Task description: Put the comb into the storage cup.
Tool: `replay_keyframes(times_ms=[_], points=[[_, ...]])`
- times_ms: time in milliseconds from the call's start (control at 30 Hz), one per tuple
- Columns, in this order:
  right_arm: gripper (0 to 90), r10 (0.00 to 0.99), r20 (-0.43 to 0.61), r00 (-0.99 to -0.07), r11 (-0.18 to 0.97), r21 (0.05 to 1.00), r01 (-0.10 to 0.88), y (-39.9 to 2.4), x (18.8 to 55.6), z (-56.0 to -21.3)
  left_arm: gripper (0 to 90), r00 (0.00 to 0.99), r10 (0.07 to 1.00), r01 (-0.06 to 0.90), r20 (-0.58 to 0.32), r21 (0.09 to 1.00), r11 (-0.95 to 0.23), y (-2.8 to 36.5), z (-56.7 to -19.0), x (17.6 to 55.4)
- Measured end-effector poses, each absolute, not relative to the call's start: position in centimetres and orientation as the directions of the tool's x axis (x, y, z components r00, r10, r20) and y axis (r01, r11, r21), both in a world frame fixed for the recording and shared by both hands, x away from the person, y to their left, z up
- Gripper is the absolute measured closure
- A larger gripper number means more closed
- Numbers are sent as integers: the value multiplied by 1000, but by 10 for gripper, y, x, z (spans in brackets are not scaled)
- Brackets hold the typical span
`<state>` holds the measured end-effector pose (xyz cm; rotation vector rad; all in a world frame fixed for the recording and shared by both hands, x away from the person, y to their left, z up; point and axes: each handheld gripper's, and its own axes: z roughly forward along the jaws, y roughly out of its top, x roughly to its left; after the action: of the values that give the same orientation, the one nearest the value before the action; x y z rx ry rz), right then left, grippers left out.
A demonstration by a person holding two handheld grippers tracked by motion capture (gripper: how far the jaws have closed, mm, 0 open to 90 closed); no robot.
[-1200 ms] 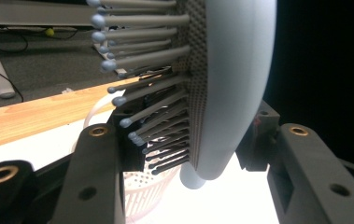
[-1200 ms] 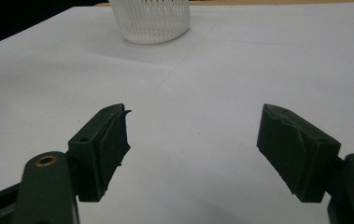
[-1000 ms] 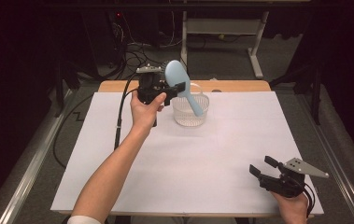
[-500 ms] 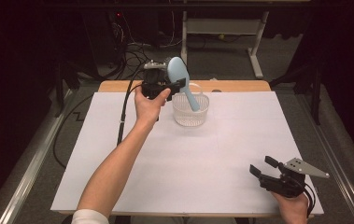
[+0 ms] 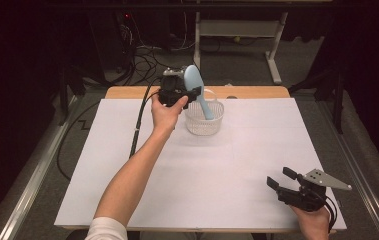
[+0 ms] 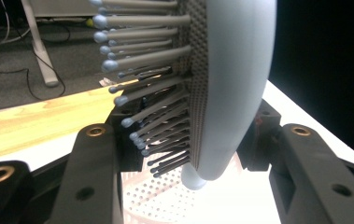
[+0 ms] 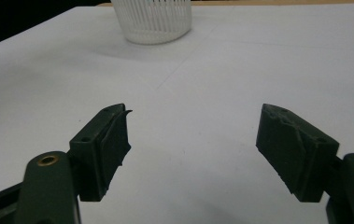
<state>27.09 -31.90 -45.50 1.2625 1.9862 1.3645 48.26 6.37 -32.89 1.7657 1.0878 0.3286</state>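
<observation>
In the high view, a pale blue hairbrush (image 5: 197, 90) is held clamped in the left gripper (image 5: 189, 95) at upper centre, its handle dipped into a white basket (image 5: 204, 122). At lower right, the right gripper (image 5: 282, 179) is held open above the white table (image 5: 127, 165).

In the left gripper view, the hairbrush (image 6: 230, 84) is pinched between both jaws over the basket (image 6: 165, 200).

In the right gripper view, the jaws are seen apart and empty, the basket (image 7: 152, 18) at top.

Black claws (image 7: 193, 154), white sleeve (image 5: 106, 229)

Dark room; grey carpet (image 5: 237, 65); cables (image 5: 147, 62); white desk frame (image 5: 277, 55)
</observation>
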Motion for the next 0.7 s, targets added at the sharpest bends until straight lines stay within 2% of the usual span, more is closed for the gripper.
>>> replay_keyframes(times_ms=[700], points=[[254, 855, 120, -504, 138, 885, 445, -315, 271, -457, 519, 548, 793, 555, -264, 825, -108, 56, -350, 494]])
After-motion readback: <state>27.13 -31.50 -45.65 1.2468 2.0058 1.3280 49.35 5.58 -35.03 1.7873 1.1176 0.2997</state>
